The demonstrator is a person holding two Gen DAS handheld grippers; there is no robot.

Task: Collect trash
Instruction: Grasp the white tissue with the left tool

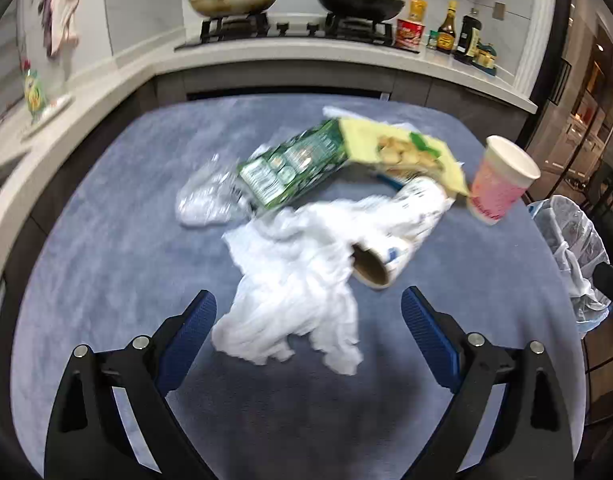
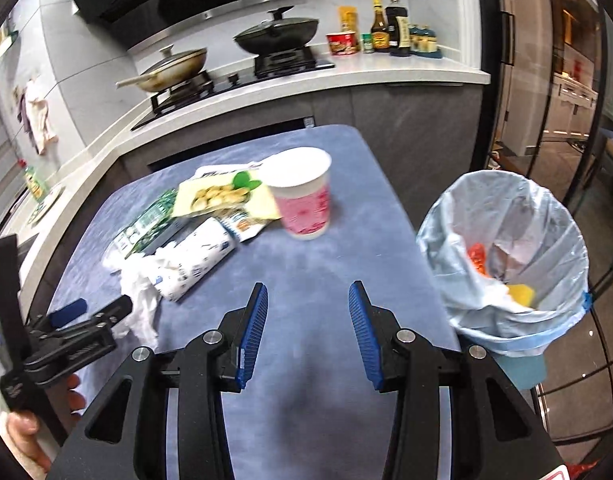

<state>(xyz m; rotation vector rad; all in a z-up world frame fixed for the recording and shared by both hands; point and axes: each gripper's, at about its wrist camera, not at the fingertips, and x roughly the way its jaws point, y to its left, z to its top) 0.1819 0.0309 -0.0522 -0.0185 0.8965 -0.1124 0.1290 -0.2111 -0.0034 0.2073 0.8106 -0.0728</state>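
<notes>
Right wrist view gives you the round waste bin lined with a pale blue plastic bag [image 2: 506, 264] just off the table's right edge; inside it lie an orange scrap and a yellow piece. Your pink-and-white paper cup [image 2: 304, 196] stands upright on the blue-grey cloth-covered table [image 2: 366, 248], its inside not visible from here. Left of the cup the trash is heaped: a yellow-and-green biscuit box [image 1: 346, 160], a white printed paper tube lying on its side [image 1: 390, 240], crumpled white tissue [image 1: 294, 300] and a clear crushed plastic wrapper [image 1: 206, 200]. Your left tool [image 1: 308, 336] is spread wide over the tissue with nothing between its blue pads; your right tool [image 2: 308, 332] is partly open and empty above bare cloth. Behind the table runs a white kitchen worktop with two pans on a hob and sauce bottles. Bare cloth lies between the cup and the table's right edge.
</notes>
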